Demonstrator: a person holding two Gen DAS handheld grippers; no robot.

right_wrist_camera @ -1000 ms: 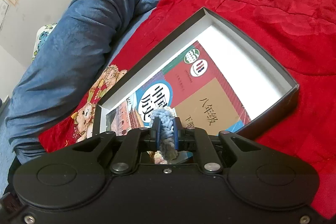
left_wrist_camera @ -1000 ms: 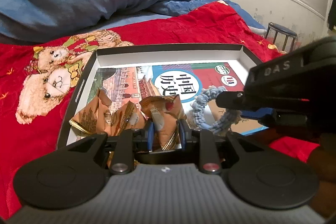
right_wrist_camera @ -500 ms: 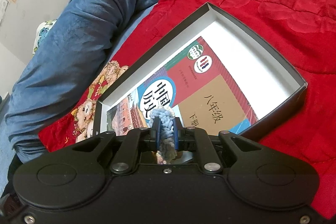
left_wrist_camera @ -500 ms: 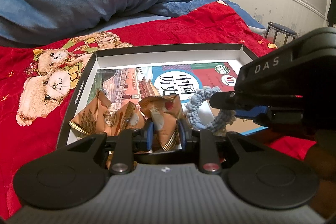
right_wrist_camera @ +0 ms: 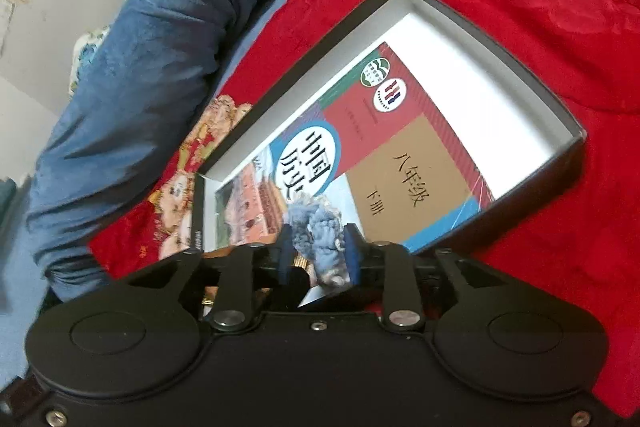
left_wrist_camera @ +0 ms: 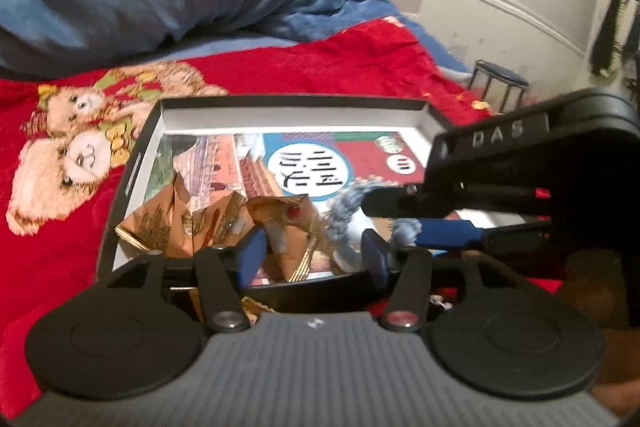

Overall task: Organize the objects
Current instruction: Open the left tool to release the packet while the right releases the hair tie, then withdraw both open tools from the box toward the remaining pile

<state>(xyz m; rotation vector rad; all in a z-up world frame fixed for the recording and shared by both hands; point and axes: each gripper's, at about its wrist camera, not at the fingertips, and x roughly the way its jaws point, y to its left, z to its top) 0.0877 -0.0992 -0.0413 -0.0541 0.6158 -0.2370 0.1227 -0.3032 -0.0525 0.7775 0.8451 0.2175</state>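
Here, right tongs seemingly pinch blue rope.

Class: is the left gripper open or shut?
Open. The left gripper has its blue pads spread wide, with the snack packet loose between them.

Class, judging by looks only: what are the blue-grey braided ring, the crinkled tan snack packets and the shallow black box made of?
Blue-grey braided ring: likely cotton rope, matt, fuzzy twisted strands. Crinkled tan snack packets: probably plastic or foil film, sharp creases, shiny gold edges. Shallow black box: seemingly cardboard, matt, thin straight walls, white inside.
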